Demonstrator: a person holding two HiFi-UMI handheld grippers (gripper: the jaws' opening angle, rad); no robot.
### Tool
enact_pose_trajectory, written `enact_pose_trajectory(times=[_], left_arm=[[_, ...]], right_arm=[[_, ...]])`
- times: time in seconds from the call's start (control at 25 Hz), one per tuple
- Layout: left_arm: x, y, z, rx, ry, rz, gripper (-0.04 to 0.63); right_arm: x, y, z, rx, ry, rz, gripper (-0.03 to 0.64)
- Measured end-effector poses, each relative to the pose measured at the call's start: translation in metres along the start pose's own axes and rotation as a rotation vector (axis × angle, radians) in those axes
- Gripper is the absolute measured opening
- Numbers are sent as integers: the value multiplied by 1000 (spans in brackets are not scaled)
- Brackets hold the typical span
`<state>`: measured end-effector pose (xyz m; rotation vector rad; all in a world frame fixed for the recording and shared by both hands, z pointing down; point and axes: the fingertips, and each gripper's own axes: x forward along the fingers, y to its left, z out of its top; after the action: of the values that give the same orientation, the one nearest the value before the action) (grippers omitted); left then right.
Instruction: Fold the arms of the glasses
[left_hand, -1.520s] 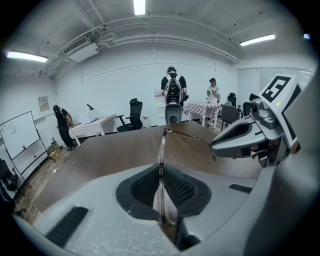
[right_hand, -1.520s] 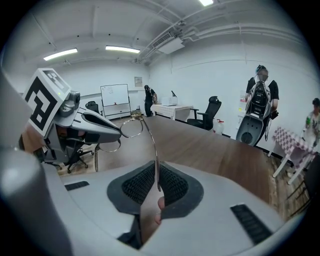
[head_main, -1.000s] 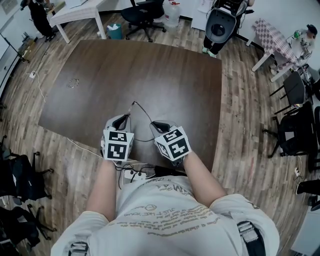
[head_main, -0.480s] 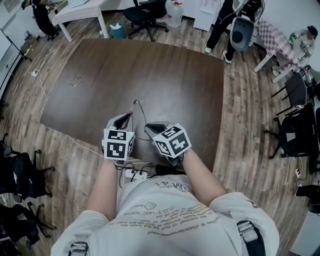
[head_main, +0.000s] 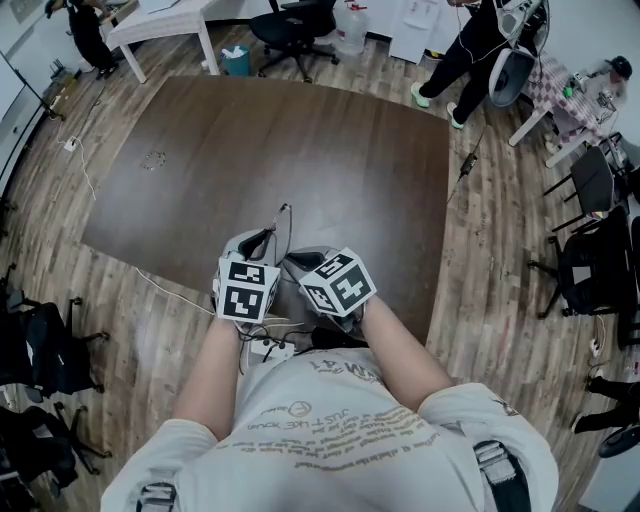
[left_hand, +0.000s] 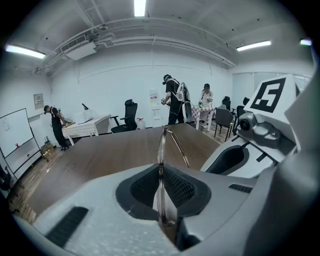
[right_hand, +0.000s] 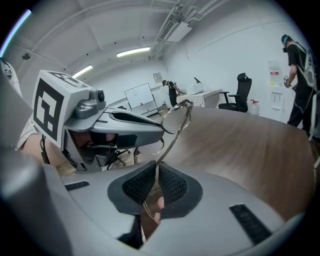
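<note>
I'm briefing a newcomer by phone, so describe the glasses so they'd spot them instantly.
Find the big dark wooden table; at its near edge the left gripper and right gripper meet. The glasses are pinched between them: thin bare wire rims, unlike the bulky grey grippers.

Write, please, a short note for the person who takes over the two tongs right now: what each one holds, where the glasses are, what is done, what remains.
Left tongs: shut on the front of the glasses, at a lens rim.
Right tongs: shut on one arm of the glasses, near its end.
Glasses: in the air between both tongs, over the near edge of the brown table.
Done: both grips taken.
Left: the gripped arm stands out from the front, not yet folded. Swing it in, then check the other arm, which I cannot see clearly.
</note>
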<state>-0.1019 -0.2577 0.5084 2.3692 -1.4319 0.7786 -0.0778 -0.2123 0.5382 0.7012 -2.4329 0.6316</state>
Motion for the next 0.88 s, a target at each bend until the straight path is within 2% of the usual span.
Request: enact_pose_trajectory(times=[0.88], left_arm=[[-2, -20, -2, 26, -9, -78, 37]], right_arm=[[6, 17, 5, -86, -28, 45, 32]])
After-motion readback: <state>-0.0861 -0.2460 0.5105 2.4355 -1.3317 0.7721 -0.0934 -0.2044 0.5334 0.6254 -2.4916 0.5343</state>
